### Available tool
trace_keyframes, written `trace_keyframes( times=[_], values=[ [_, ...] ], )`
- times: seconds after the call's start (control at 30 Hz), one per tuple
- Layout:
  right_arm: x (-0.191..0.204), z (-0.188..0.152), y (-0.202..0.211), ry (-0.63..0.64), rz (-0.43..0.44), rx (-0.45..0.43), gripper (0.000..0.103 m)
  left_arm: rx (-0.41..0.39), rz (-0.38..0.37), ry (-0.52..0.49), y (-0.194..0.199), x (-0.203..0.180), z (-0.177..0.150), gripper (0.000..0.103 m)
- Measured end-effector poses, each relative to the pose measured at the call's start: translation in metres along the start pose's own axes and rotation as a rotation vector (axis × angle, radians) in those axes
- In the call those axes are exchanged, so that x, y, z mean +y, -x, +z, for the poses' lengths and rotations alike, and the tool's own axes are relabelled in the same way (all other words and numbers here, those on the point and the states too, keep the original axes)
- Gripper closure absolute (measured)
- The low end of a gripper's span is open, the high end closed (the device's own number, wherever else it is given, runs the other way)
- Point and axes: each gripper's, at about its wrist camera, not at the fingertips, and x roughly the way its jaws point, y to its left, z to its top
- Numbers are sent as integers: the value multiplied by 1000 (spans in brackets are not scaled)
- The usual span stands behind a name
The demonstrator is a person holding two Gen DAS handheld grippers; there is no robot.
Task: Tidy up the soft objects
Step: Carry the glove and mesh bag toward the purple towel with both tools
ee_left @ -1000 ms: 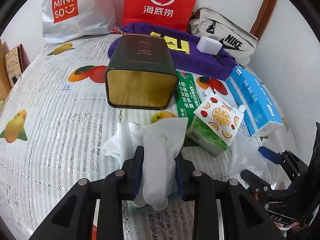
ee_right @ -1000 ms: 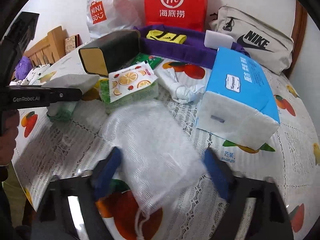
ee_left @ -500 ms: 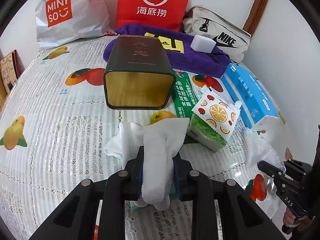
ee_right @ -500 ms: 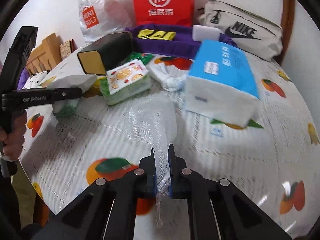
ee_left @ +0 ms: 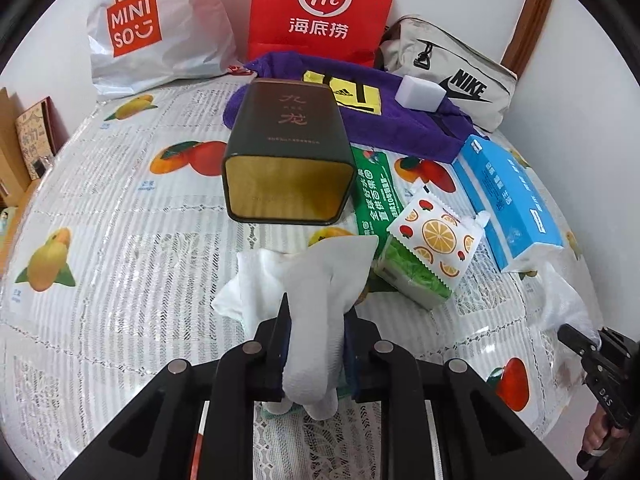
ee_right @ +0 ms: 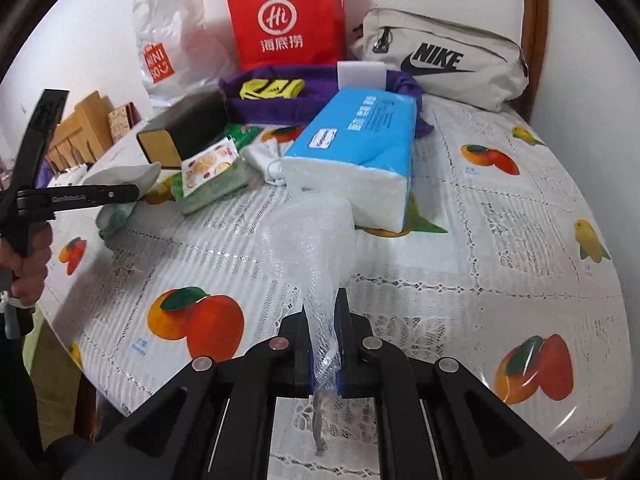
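Observation:
My left gripper (ee_left: 316, 320) is shut on a white cloth (ee_left: 308, 276), held just above the tablecloth in front of a dark tin box (ee_left: 288, 148) lying on its side. My right gripper (ee_right: 322, 320) is shut on a clear white mesh bag (ee_right: 316, 240), which drapes forward toward a blue tissue pack (ee_right: 356, 140). In the left wrist view the mesh bag (ee_left: 564, 300) and right gripper (ee_left: 592, 352) show at the far right. In the right wrist view the left gripper (ee_right: 132, 192) with the cloth (ee_right: 120, 178) is at the left.
On the fruit-print tablecloth (ee_left: 120, 240) lie an orange-print wipes pack (ee_left: 432, 248), a green packet (ee_left: 374, 192), a purple towel (ee_left: 400, 120) with a yellow item and white sponge (ee_left: 420, 94), a knotted white bag (ee_right: 264, 160), a Nike pouch (ee_left: 452, 76), a red bag (ee_left: 324, 8) and a Miniso bag (ee_left: 148, 28).
My right gripper has closed on the mesh bag and lifted it back from the table. My left gripper keeps its hold on the cloth and has shifted slightly.

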Motion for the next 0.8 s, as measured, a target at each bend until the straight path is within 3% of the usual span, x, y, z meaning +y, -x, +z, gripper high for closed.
trace_keyframes(
  times=[0.47,0.8],
  values=[
    [-4,21,26,54,67,-50,96,-63,52,73,41,7,17,84],
    [-2,71,33,78,112,-104,96,-111,72,90,58,6,48,84]
  ],
)
